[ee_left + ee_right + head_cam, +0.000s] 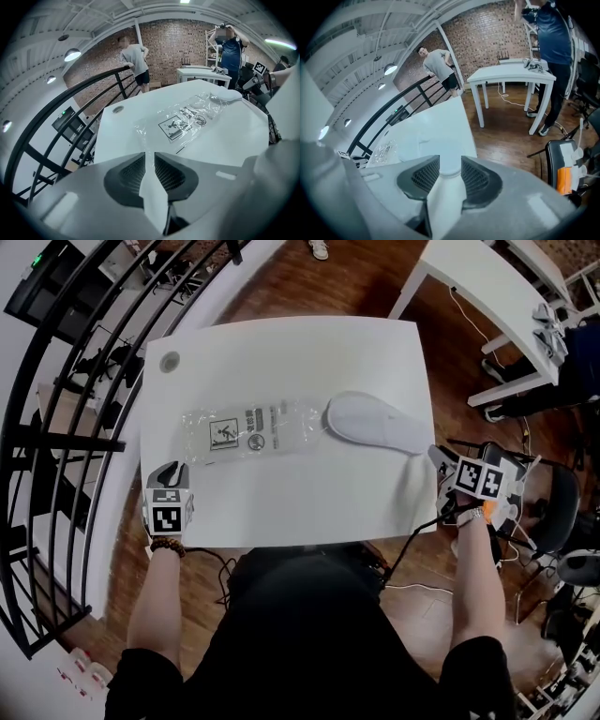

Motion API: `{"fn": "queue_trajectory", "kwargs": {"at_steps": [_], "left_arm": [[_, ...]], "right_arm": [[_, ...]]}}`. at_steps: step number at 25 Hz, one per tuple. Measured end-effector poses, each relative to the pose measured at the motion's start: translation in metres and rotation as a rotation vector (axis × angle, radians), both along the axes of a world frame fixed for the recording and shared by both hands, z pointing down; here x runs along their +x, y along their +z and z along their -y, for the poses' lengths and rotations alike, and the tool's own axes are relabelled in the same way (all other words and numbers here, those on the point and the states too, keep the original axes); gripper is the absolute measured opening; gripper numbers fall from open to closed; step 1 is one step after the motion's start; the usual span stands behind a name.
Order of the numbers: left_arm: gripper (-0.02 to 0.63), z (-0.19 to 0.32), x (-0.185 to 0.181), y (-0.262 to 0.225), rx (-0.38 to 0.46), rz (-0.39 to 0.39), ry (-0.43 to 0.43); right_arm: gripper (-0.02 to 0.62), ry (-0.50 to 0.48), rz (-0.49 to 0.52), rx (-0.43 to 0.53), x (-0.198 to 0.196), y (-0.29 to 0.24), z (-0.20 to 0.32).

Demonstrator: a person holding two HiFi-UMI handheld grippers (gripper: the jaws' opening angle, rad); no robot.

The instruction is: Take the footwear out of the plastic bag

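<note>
A clear plastic bag (242, 432) with black print lies flat in the middle of the white table (281, 352). A white slipper (375, 421) lies just right of it, its near end at the bag's mouth. In the left gripper view the bag (187, 117) lies ahead with the slipper (228, 95) beyond it. My left gripper (171, 486) sits at the table's front-left edge, its jaws a narrow gap apart and empty. Off the front-right corner my right gripper (448, 470) stands open, holding nothing, apart from the slipper. Its view shows the bag (384, 150) far left.
A black curved railing (56, 427) runs along the left. A second white table (487, 287) stands at the back right, and a black chair (553, 507) is close to my right hand. Cables lie on the wooden floor. Two people stand far off.
</note>
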State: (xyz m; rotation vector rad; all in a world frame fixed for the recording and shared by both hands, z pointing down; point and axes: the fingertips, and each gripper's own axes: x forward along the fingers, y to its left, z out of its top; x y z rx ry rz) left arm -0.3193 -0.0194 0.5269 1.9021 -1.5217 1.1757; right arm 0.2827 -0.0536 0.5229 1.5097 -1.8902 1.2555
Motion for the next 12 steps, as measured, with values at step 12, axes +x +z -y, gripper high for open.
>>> {"fn": "queue_trajectory", "kwargs": {"at_steps": [12], "left_arm": [[0.060, -0.004, 0.018, -0.021, 0.071, -0.037, -0.001]], "right_arm": [[0.060, -0.096, -0.032, 0.063, -0.030, -0.030, -0.003]]}}
